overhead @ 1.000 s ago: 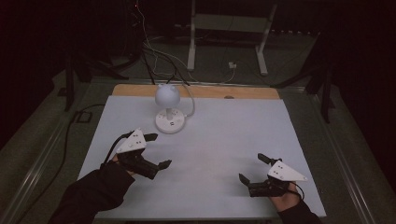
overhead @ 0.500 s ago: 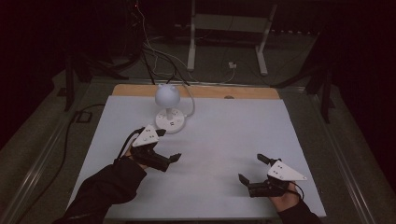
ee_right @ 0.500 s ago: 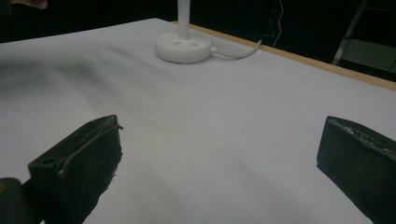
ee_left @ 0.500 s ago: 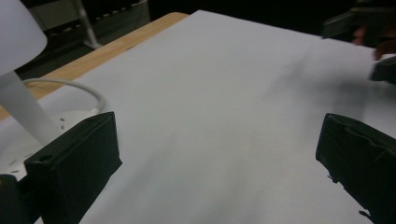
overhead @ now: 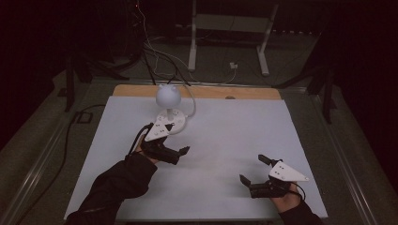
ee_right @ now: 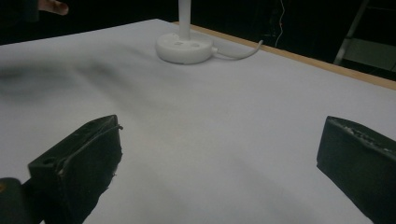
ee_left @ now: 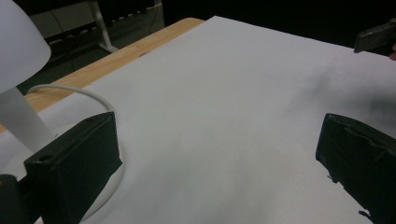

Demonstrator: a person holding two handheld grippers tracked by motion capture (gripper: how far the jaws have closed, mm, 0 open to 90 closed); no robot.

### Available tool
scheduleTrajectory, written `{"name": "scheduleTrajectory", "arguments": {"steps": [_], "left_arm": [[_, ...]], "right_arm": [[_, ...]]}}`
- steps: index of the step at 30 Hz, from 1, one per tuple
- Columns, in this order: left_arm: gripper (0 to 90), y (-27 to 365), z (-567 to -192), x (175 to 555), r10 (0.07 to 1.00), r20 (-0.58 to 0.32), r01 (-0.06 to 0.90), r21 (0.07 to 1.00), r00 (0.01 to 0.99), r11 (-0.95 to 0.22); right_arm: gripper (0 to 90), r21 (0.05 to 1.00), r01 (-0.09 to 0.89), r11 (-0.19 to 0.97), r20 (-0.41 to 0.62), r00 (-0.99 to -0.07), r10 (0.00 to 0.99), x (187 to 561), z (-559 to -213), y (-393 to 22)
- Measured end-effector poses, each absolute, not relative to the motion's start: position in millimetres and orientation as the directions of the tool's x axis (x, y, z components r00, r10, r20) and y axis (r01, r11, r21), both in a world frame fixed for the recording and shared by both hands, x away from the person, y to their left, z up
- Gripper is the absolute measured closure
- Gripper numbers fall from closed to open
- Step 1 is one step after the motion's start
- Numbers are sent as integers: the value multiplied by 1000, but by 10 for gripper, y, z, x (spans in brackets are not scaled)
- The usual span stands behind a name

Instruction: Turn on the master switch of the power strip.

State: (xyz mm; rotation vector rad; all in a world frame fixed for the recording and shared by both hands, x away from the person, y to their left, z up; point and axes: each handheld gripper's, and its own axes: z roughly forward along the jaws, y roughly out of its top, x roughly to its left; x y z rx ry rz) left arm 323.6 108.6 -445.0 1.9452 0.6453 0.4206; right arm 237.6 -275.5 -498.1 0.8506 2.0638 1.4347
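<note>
A small white table lamp with a round shade (overhead: 168, 95) and a round base (overhead: 174, 121) stands at the back left of the white table sheet (overhead: 234, 136). My left gripper (overhead: 180, 153) hovers just in front of the base, open with nothing between its jaws. In the left gripper view the shade (ee_left: 18, 42), stem (ee_left: 21, 121) and cable (ee_left: 93, 95) sit close on the left of the open left gripper (ee_left: 219, 163). Near the front right edge my right gripper (overhead: 252, 168) is also open and holds nothing. The right gripper view looks past the right gripper (ee_right: 219, 163) to the lamp base (ee_right: 184, 46).
A wooden table edge (overhead: 234, 92) runs along the back of the sheet. The lamp's white cable (overhead: 191, 101) loops off behind the base. Beyond the table are a metal stand (overhead: 230, 28) and loose cables on a dark floor (overhead: 155, 51).
My left gripper has moved forward and to the right, closer to the lamp base. The right gripper has stayed where it was.
</note>
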Motion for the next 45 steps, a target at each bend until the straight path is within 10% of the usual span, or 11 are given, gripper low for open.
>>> {"name": "scheduleTrajectory", "arguments": {"steps": [33,45], "left_arm": [[3,792,-4739,3741,762,68,294,898,644,-328],[145,806,-4823,3911,775,98,312,879,624,-361]], "right_arm": [[0,943,225,244,-18,-701,713,2384,-4987,-2781],[0,945,225,240,-14,-701,713,2382,-4983,-2787]]}}
